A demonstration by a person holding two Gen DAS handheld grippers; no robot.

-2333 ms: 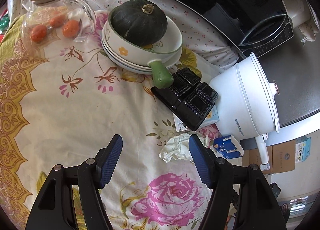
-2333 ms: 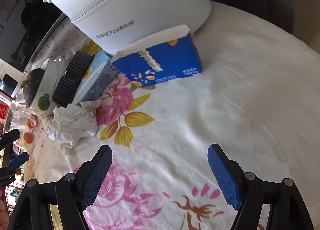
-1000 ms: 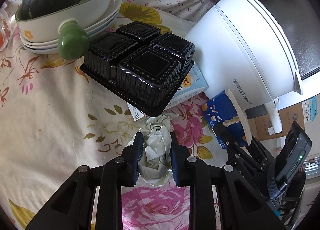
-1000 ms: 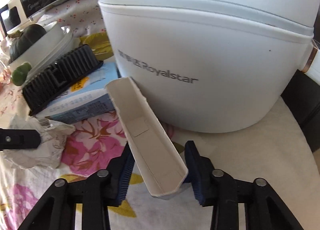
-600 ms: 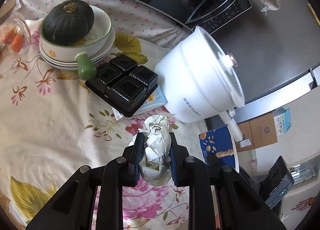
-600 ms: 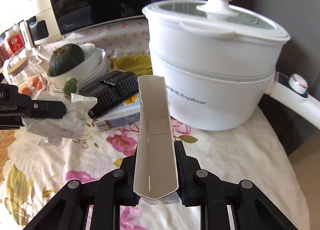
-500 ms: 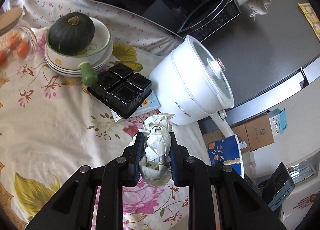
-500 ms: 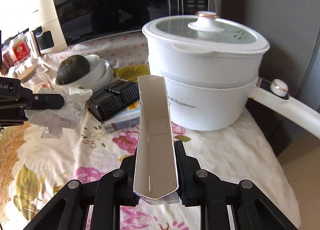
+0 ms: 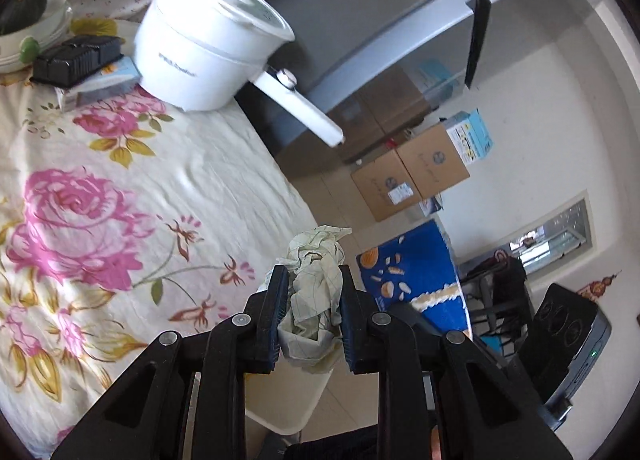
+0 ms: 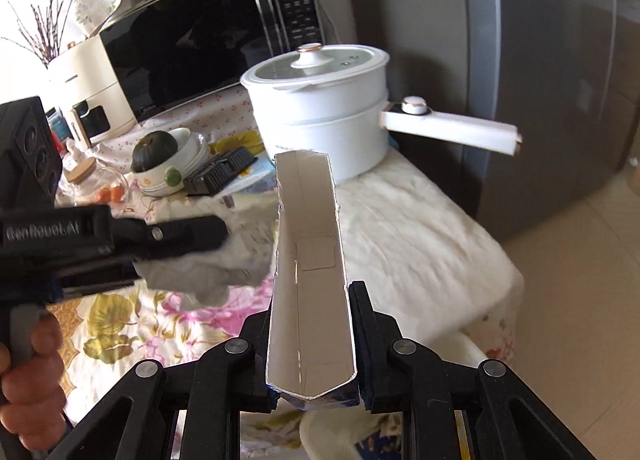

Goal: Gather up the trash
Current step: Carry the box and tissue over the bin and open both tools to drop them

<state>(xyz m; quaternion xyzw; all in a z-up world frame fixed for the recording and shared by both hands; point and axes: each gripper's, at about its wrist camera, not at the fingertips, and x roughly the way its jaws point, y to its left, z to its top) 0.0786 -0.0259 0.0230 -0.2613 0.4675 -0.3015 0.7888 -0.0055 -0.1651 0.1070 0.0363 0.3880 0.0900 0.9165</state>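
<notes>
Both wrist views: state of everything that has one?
left gripper: shut on crumpled paper, lifted off table
right gripper: shut on blue carton, open end up, empty
white pot: lid on
glass jar: lid on
microwave: door shut

Standing against a pale wall [image 9: 560,108]: grey fridge [image 10: 552,72], cardboard boxes [image 9: 412,176] on beige floor tiles [image 10: 580,252]. Sitting behind a floral-clothed table [image 9: 120,164]: black microwave [image 10: 208,40].
</notes>
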